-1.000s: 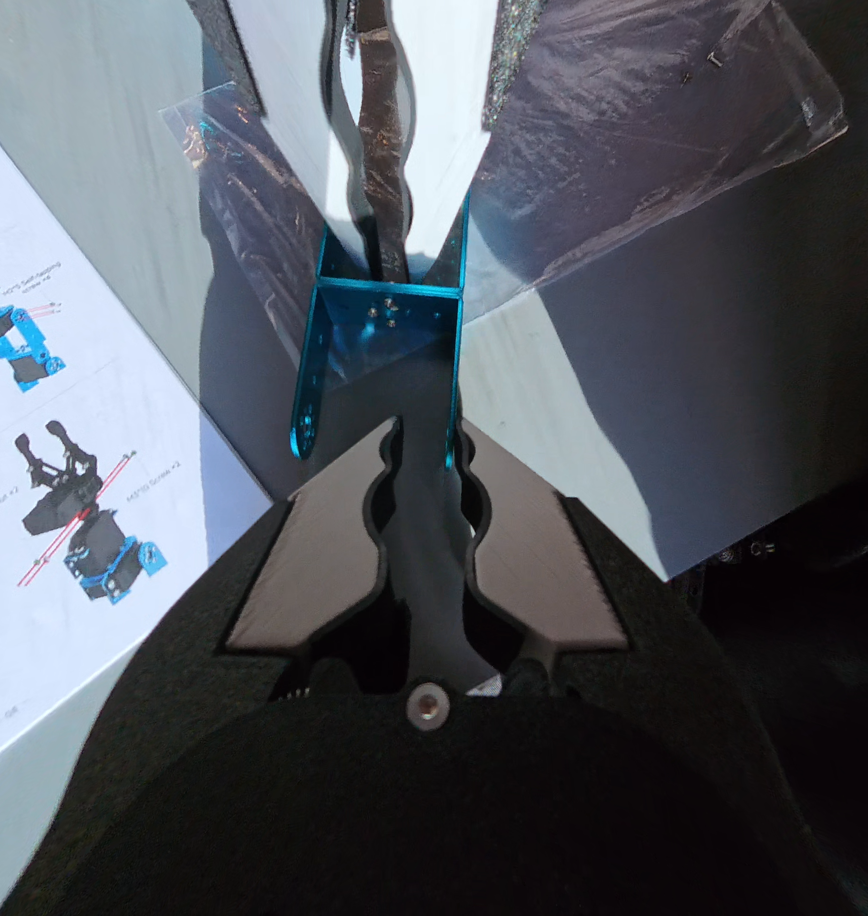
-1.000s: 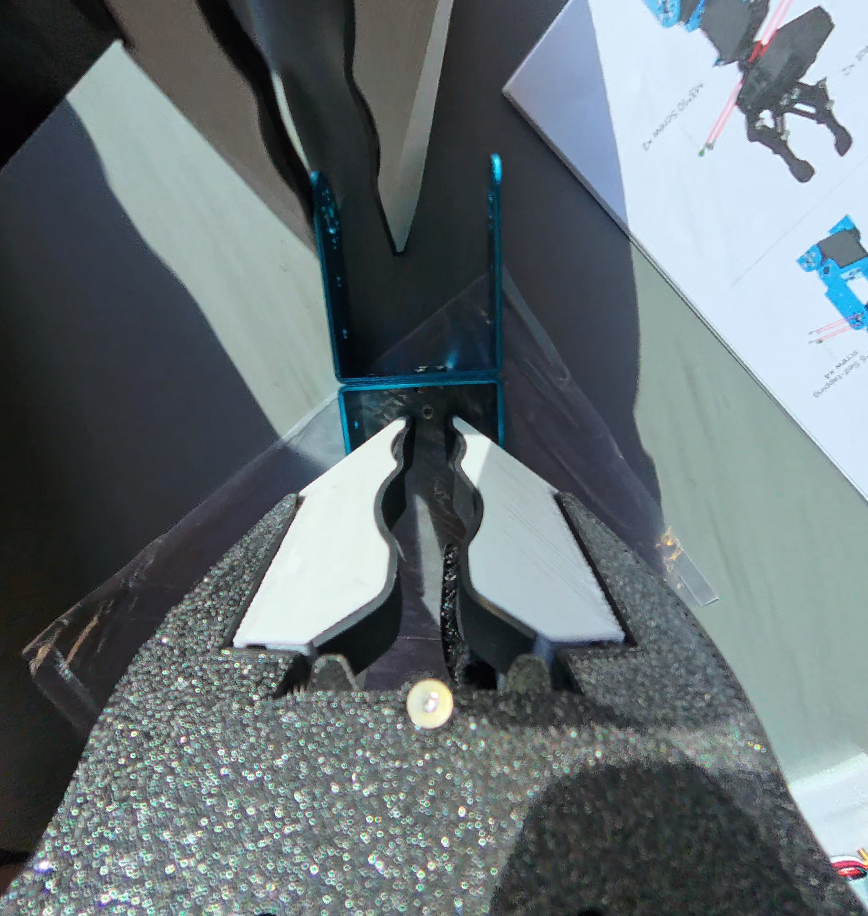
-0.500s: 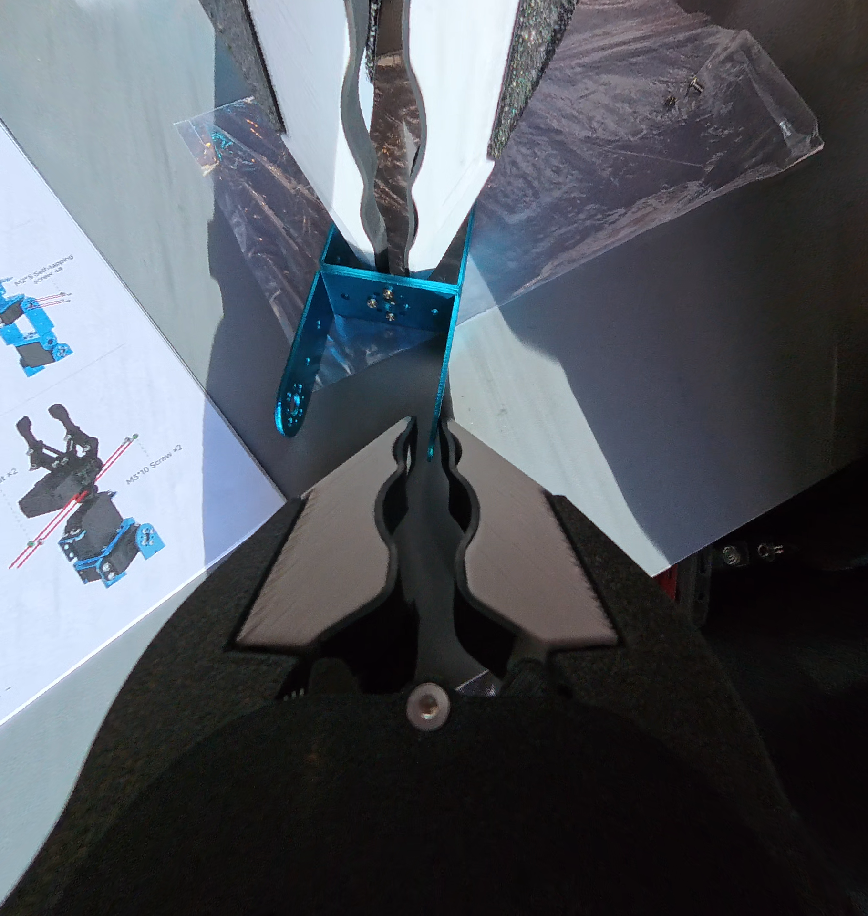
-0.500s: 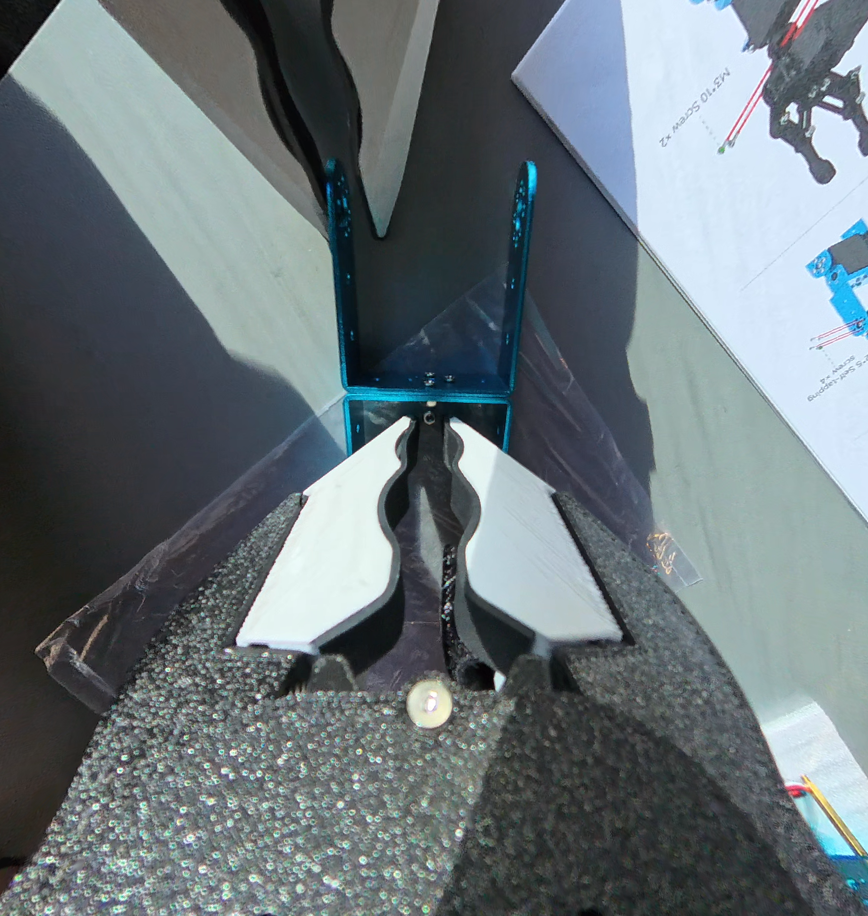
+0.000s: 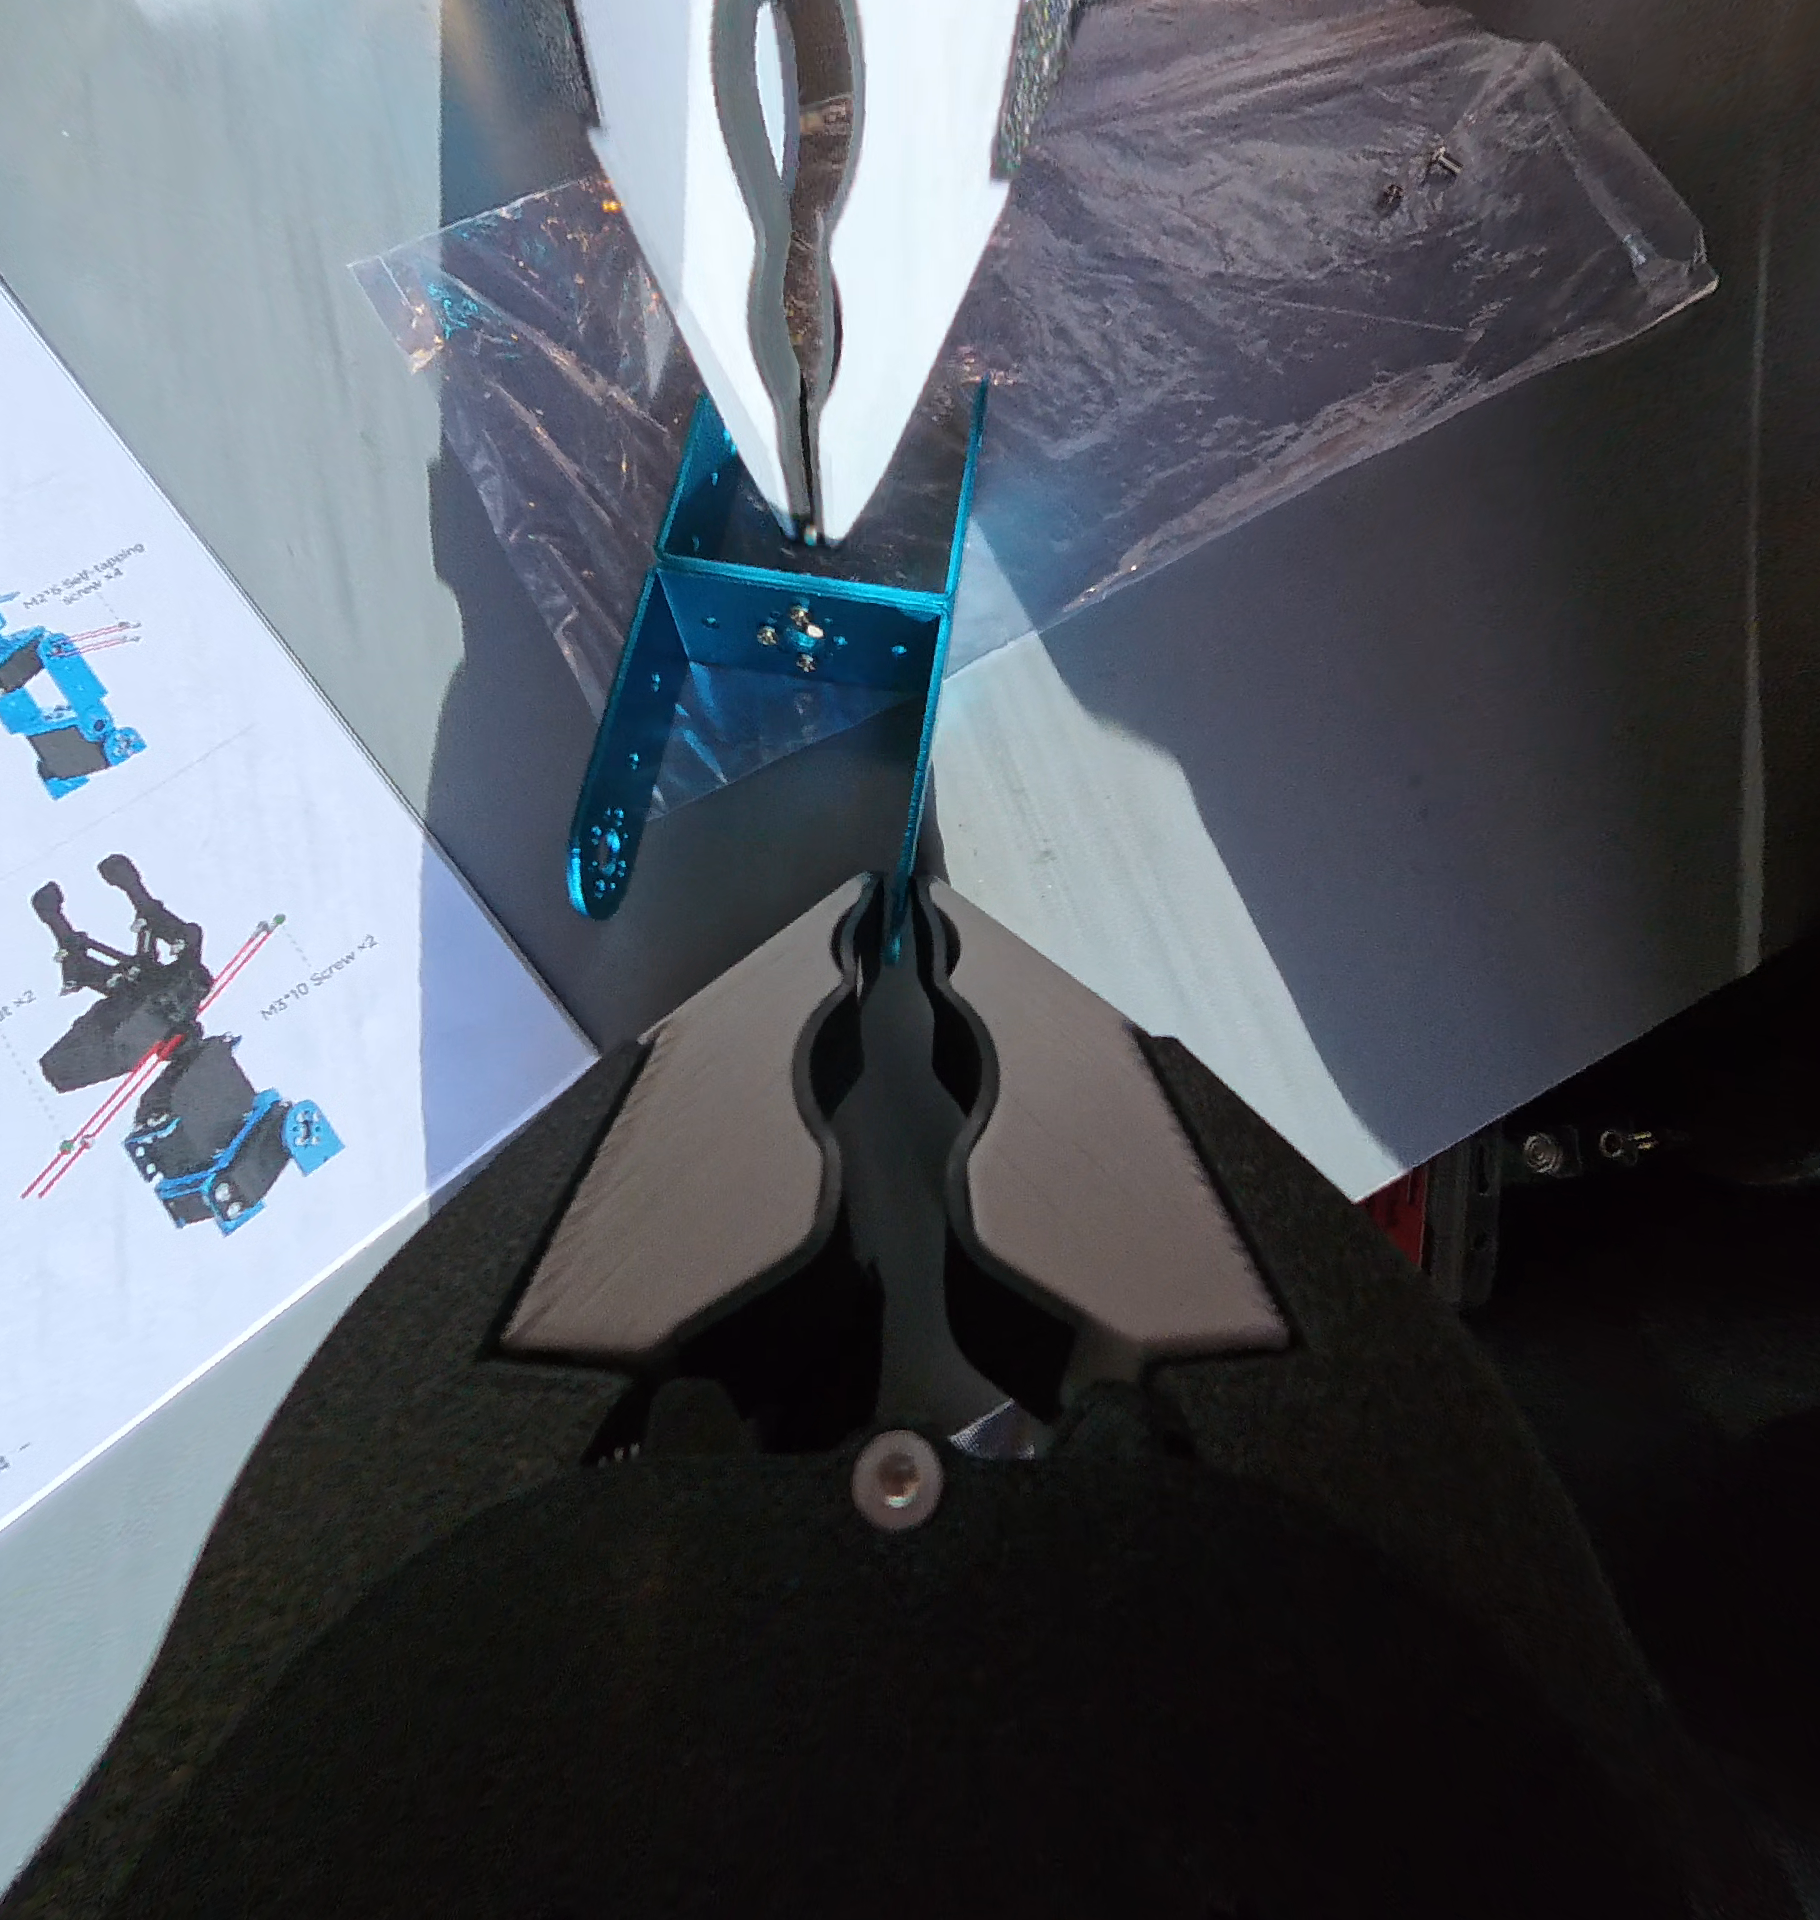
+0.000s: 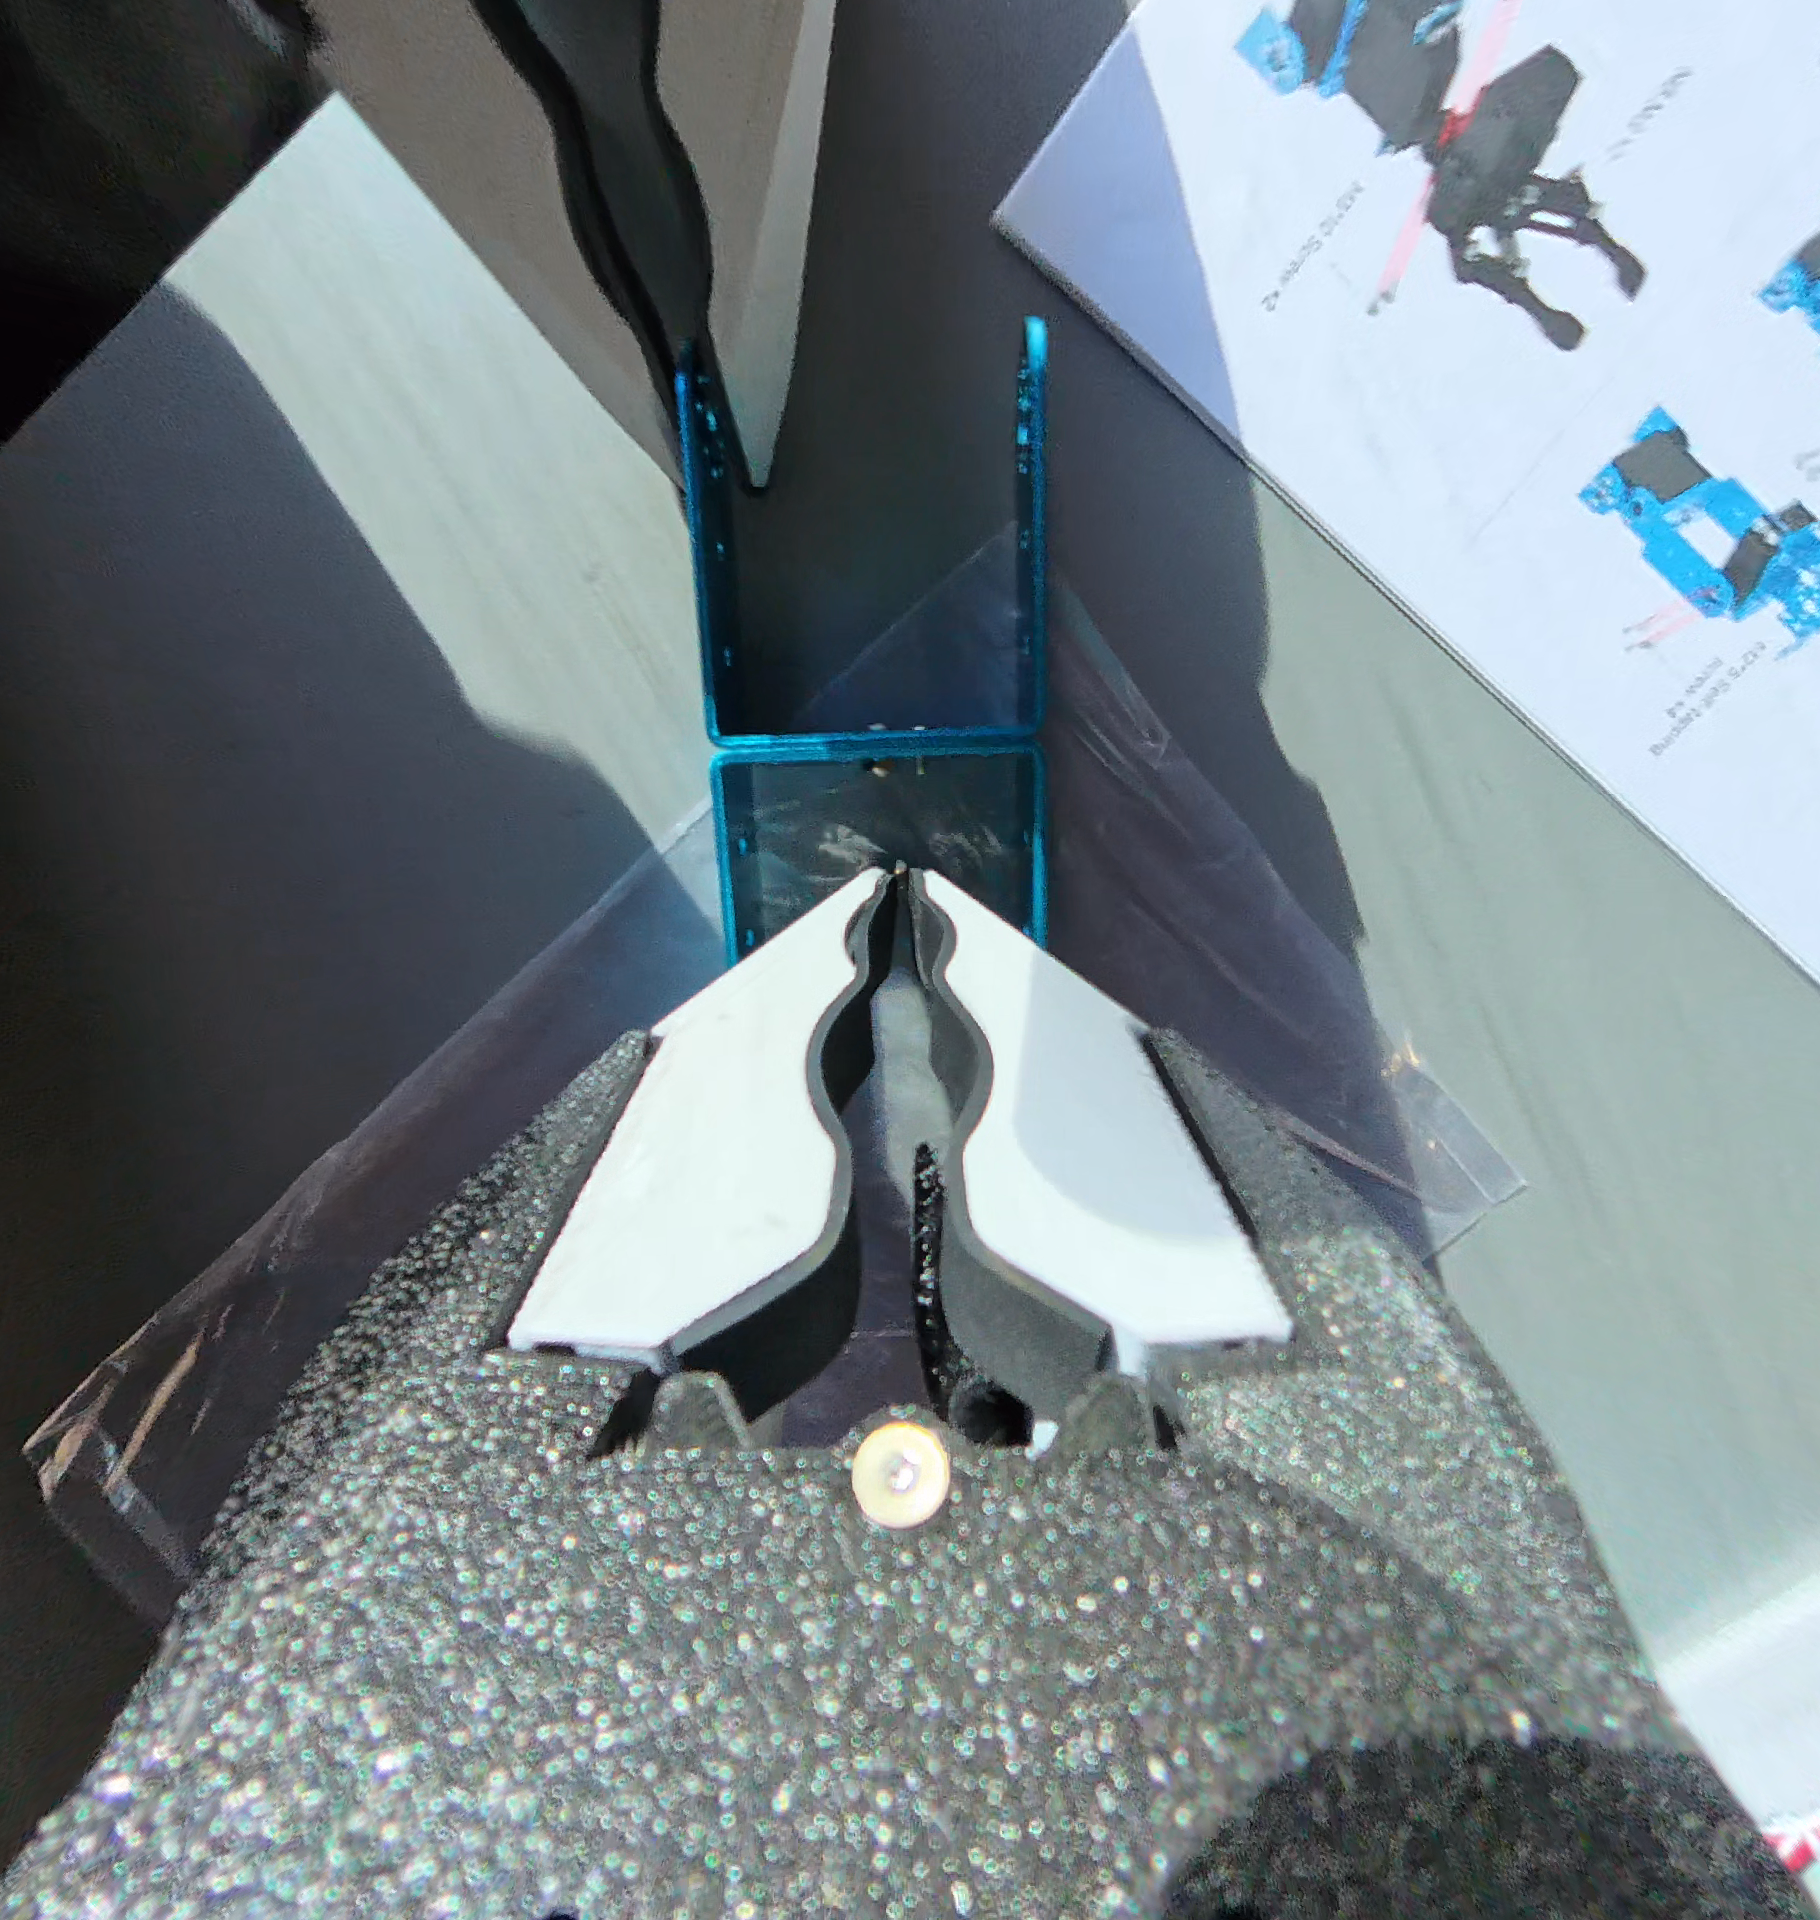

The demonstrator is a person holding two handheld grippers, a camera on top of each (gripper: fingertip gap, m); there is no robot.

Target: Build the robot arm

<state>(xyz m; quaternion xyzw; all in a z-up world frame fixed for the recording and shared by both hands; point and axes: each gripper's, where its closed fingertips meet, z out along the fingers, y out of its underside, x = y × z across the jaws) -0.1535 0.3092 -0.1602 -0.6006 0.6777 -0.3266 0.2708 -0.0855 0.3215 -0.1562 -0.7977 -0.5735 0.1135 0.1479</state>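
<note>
A blue metal U-bracket (image 5: 781, 644) stands on a clear plastic bag (image 5: 1249, 364) on the grey table. My left gripper (image 5: 890, 920) is shut on the tip of the bracket's right arm. My right gripper (image 5: 812, 525) comes in from the top of the left wrist view, its tips shut on a small screw (image 5: 812, 533) at the bracket's cross plate. In the right wrist view the right gripper (image 6: 901, 878) pinches that screw (image 6: 901, 865) against the bracket (image 6: 875, 810). The left gripper's fingers (image 6: 771, 312) clamp the bracket's far left arm there.
A white instruction sheet (image 5: 158, 831) with pictures of blue and black parts lies beside the bracket; it also shows in the right wrist view (image 6: 1508, 364). Small loose screws (image 5: 1415, 177) lie in the bag's far corner. The table's edge (image 5: 1405, 1174) runs close on the right. About 8 cm separates my left fingertips from my right.
Both grippers have closed. The left one shut on the bracket's arm. The right one closed its tips on the small screw and moved in to the cross plate.
</note>
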